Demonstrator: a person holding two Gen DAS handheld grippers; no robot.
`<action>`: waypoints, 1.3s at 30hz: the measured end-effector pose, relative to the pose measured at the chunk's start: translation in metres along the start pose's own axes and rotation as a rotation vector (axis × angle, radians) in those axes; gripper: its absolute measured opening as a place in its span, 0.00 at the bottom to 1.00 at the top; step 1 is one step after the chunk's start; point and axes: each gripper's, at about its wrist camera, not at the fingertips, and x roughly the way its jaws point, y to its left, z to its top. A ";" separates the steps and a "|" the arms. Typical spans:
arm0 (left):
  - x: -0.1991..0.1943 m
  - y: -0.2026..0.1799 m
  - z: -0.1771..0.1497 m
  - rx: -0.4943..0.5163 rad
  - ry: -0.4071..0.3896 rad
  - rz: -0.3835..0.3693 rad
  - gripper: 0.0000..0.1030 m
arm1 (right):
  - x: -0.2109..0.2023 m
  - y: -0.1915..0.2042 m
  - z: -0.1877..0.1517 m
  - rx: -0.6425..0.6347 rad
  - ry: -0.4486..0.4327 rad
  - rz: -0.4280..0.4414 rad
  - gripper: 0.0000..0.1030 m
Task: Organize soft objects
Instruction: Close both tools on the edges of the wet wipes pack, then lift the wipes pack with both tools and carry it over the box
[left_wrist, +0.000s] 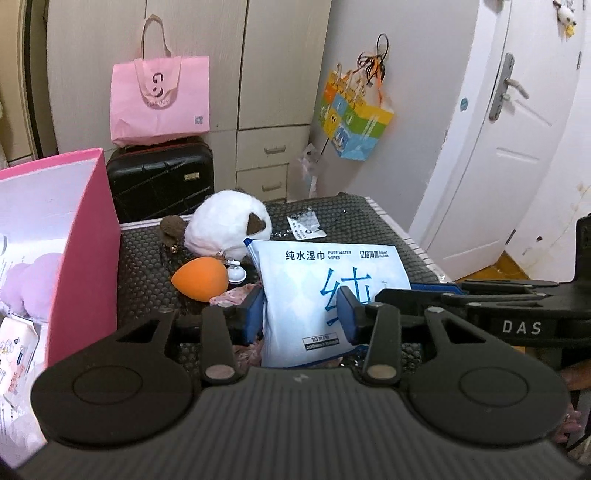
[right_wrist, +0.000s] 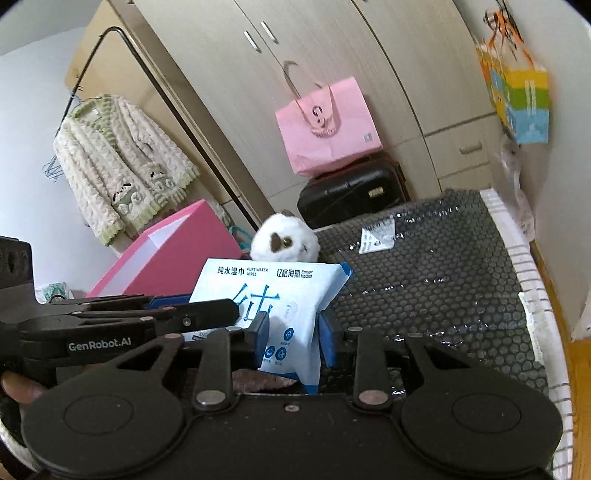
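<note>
A light blue pack of wet wipes (left_wrist: 325, 291) stands tilted above the black bubble mat (left_wrist: 147, 269). My left gripper (left_wrist: 301, 310) is shut on its lower left part. My right gripper (right_wrist: 293, 332) is shut on its right end (right_wrist: 291, 314). A white plush toy (left_wrist: 229, 229) and an orange sponge egg (left_wrist: 199, 278) lie behind the pack on the mat. A pink patterned cloth (left_wrist: 236, 295) lies under the pack. The pink box (left_wrist: 85, 236) on the left holds purple soft items (left_wrist: 29, 280).
A small white sachet (left_wrist: 306, 227) lies at the mat's far side. A black suitcase (left_wrist: 162, 177) with a pink bag (left_wrist: 160, 103) stands behind the table. A colourful bag (left_wrist: 354, 118) hangs on the wall. A white door (left_wrist: 509, 122) is to the right.
</note>
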 end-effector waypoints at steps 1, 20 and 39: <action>-0.003 -0.001 -0.001 0.002 -0.006 -0.001 0.40 | -0.002 0.003 0.000 -0.006 -0.004 0.000 0.34; -0.043 0.006 -0.035 -0.087 0.214 -0.151 0.39 | -0.043 0.043 -0.032 -0.076 0.199 -0.037 0.37; -0.116 0.053 -0.073 -0.187 0.323 -0.147 0.39 | -0.046 0.128 -0.048 -0.199 0.371 0.089 0.37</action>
